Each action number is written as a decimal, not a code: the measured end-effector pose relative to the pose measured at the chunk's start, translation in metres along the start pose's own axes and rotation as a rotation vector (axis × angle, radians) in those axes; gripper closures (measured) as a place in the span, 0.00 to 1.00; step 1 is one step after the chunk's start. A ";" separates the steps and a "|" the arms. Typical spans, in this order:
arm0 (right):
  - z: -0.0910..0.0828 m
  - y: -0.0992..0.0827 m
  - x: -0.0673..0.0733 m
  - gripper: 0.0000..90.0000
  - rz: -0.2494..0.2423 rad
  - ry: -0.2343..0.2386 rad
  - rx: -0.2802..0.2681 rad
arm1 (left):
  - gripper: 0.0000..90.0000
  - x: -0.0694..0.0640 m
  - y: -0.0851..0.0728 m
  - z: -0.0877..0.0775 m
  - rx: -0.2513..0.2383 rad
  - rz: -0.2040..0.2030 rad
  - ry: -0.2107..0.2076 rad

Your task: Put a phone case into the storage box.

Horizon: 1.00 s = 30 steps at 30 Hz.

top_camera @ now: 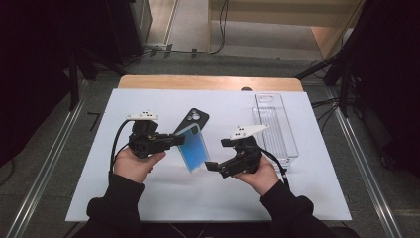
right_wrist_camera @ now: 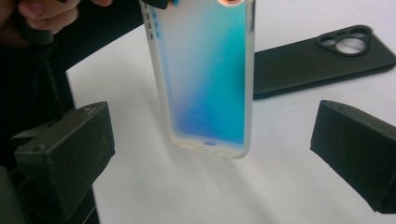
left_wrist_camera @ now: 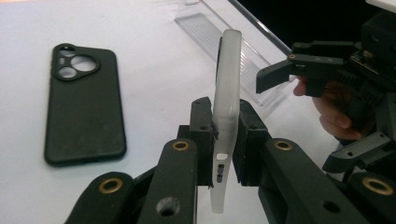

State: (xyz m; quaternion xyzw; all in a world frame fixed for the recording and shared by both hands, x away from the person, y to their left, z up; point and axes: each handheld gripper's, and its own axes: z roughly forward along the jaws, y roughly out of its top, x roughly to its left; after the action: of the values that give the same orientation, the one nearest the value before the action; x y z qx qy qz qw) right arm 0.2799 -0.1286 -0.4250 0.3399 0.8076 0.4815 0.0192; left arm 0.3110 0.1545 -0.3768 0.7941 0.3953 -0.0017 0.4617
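Note:
A phone in a translucent case with a blue face (top_camera: 193, 148) hangs tilted above the white sheet, and my left gripper (top_camera: 179, 140) is shut on its upper part. In the left gripper view the pads squeeze the phone's thin edge (left_wrist_camera: 227, 93) from both sides. My right gripper (top_camera: 218, 154) stands open just right of the phone's lower end. In the right gripper view its two pads sit wide apart on either side of the phone (right_wrist_camera: 205, 79) without touching it. A black phone case (top_camera: 194, 119) with a camera cut-out lies flat behind the phone.
A clear plastic tray (top_camera: 272, 124) lies empty at the right of the white sheet (top_camera: 148, 188). The wooden table edge (top_camera: 208, 82) runs along the back. Metal rails flank the table on both sides, with dark stands and cables beyond.

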 end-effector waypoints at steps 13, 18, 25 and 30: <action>0.018 -0.004 0.017 0.00 0.037 -0.161 -0.045 | 0.90 -0.003 0.002 0.000 0.018 -0.067 0.043; 0.024 -0.004 0.023 0.00 0.032 -0.189 -0.055 | 0.90 -0.006 0.002 0.001 0.035 -0.054 0.060; 0.030 -0.003 0.028 0.00 0.056 -0.188 -0.068 | 0.90 -0.012 0.001 0.004 0.048 -0.043 0.062; 0.034 -0.002 0.032 0.00 0.048 -0.196 -0.066 | 0.90 -0.015 0.000 0.008 0.058 -0.039 0.054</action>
State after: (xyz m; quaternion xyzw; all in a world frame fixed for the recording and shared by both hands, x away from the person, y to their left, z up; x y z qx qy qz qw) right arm 0.2668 -0.0850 -0.4352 0.4039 0.7772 0.4725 0.0979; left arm 0.3032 0.1391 -0.3758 0.7991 0.4229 -0.0005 0.4273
